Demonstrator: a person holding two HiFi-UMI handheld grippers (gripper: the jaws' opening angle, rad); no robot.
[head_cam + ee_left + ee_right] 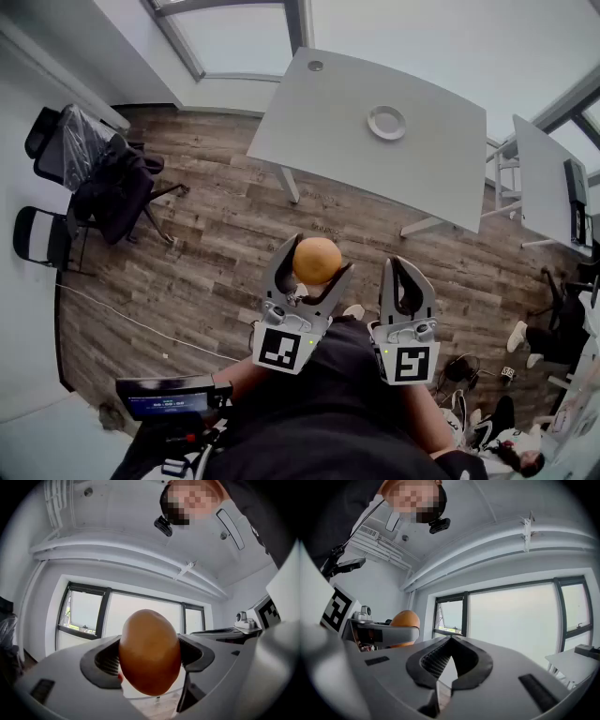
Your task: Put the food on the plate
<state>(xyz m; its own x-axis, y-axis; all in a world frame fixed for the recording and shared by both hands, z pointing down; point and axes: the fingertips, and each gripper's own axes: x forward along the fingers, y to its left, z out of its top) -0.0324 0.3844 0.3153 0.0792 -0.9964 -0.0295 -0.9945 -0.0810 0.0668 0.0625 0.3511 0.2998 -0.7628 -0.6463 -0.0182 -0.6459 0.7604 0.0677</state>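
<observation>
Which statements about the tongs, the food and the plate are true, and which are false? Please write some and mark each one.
1. The left tongs grip the round orange food. True.
2. The right tongs also carry food. False: they are shut with nothing between them.
3. Food lies on the plate. False: the plate looks empty.
4. The plate stands on the white table. True.

Your food piece [317, 260] was orange-brown, your plate [386, 123] white, the table [319, 122] pale grey, the plank floor [216, 234] streaky brown wood-grain.
</observation>
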